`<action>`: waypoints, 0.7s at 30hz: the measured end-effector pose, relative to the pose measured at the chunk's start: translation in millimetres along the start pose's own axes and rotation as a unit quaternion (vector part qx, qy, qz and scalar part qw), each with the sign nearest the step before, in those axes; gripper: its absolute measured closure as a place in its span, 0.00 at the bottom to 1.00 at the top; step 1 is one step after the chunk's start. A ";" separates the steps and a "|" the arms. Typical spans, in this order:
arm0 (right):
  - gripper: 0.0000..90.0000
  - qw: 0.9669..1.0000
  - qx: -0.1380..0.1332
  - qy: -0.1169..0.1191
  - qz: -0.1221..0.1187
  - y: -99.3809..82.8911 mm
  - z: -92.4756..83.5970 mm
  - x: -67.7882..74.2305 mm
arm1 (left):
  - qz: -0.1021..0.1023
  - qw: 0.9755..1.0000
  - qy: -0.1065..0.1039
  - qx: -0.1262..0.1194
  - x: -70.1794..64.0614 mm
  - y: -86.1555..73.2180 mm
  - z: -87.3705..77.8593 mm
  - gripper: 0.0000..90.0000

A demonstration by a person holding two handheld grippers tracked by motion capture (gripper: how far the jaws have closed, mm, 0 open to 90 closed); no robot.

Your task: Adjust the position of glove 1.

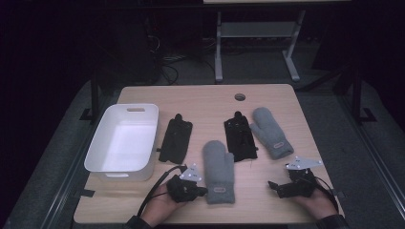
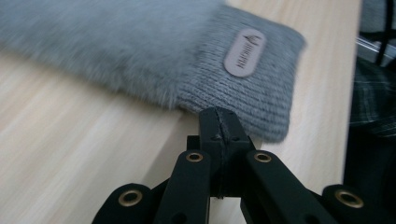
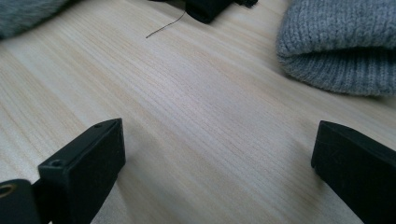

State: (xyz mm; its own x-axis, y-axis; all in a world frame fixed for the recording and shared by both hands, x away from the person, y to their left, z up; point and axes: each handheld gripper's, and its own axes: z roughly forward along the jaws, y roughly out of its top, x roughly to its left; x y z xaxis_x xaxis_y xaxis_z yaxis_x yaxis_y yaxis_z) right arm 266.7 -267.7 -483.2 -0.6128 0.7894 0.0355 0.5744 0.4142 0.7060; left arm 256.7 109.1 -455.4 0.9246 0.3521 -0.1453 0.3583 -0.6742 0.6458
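Two grey mittens are laid on the wooden table (image 1: 143, 200), with two black gloves and a white bin (image 1: 125, 138) further left. The near mitten (image 1: 218, 171) lies lengthwise, cuff toward the person, just right of the left gripper (image 1: 203, 191). In the left gripper view the jaws are seen pressed together at the cuff's edge; whether a fold of knit is pinched between them cannot be told. The right gripper (image 1: 272, 186) is held wide open over bare wood, nothing between its jaws, with the far mitten (image 1: 271, 132) ahead of it and one black glove (image 1: 240, 135) beyond. The left hand is judged nearer to the near mitten. An oval patch (image 2: 244, 52) on the cuff bears a small logo and lettering too blurred to be read.
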 end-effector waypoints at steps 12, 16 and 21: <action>0.03 1.000 0.000 0.000 0.000 0.0 0.0 0.1 | 0.032 0.999 -0.035 0.002 -16.5 16.7 26.5 1.00; 0.03 1.000 0.001 0.000 0.001 0.1 0.0 0.2 | 0.039 0.998 -0.043 0.001 -19.2 21.6 34.0 1.00; 0.03 1.000 0.000 0.000 0.001 0.1 0.0 0.2 | 0.039 0.998 -0.042 -0.009 -17.5 25.4 32.3 1.00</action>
State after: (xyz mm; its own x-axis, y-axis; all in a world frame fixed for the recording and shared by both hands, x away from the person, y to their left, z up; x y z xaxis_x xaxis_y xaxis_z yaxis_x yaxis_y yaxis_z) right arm 266.6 -267.6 -483.2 -0.6116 0.7903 0.0365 0.5760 0.4131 0.7054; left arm 253.8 64.9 -460.7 0.9572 0.2431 -0.1570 0.2841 -0.6857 0.6702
